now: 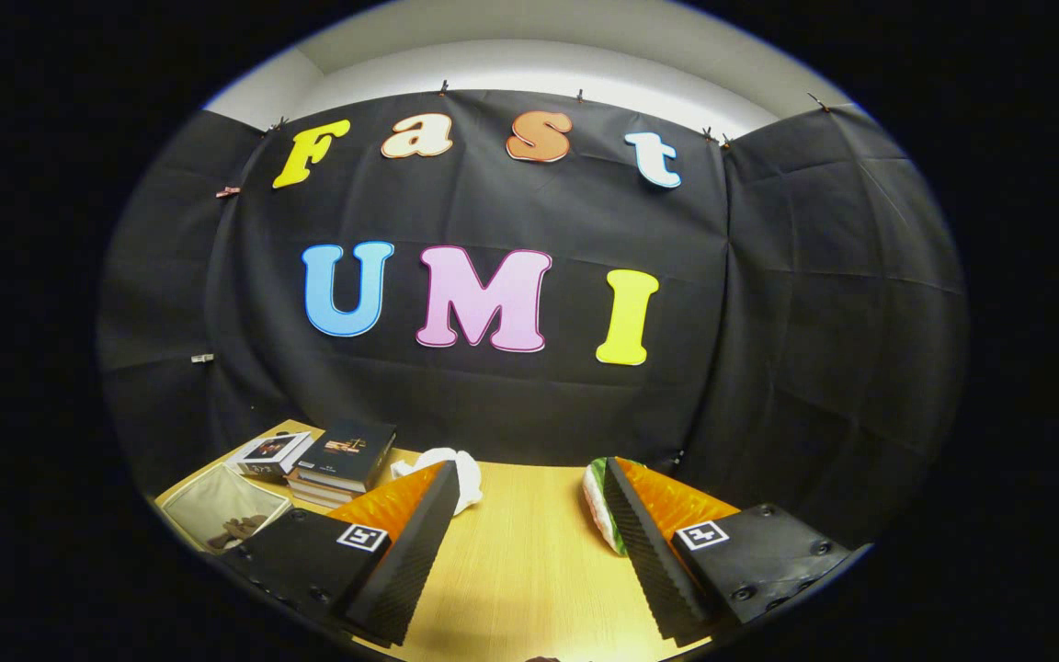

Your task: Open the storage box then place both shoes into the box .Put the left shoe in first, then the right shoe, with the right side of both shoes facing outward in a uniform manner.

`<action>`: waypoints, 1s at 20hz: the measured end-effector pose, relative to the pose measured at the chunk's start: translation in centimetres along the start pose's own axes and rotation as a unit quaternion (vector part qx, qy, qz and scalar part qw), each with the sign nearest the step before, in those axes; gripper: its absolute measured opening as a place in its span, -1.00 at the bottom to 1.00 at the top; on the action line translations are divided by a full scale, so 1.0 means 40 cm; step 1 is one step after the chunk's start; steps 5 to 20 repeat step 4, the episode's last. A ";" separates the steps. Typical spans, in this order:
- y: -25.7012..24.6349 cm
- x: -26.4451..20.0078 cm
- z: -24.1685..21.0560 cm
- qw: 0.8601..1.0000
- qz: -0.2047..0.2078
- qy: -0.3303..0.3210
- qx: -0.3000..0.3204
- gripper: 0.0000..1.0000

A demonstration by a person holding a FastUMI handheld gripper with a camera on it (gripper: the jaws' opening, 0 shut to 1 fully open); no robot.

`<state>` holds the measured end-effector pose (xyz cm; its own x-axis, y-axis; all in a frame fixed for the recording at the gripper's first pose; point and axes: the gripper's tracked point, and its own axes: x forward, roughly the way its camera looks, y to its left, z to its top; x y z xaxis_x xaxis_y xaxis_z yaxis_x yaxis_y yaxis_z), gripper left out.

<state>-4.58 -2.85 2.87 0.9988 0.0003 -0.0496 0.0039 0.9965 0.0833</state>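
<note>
Gripper [529,524] spread wide, holding nothing; fingers [415,552] faced with matt black ribbed pads, backed by glossy orange plastic, on matt black bases with screw heads. Table [520,561] between the fingers: smooth pale wood-look top, slight sheen; white crumpled cloth [456,469] just beyond the left finger, soft and matt. Books [346,460] further left: dark smooth covers; booth wall [529,395]: creased matt black cloth.

The gripper [529,515] has its fingers spread wide over bare table [529,570], with each finger's base cut off at the view's rim. At eleven o'clock from the left finger, a white bundle [456,469] is half hidden behind its tip. At one o'clock, a green-and-white thing [598,515] is mostly hidden behind the right finger. At nine o'clock, an open box [217,510] holds dark, unclear shapes.
</note>
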 end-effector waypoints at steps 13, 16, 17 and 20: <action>-0.016 0.017 0.008 1.000 -0.004 0.002 0.012 0.95; -0.016 0.017 0.008 1.000 -0.004 0.002 0.012 0.95; -0.016 0.017 0.008 1.000 -0.004 0.002 0.012 0.95; -0.016 0.017 0.008 1.000 -0.004 0.002 0.012 0.95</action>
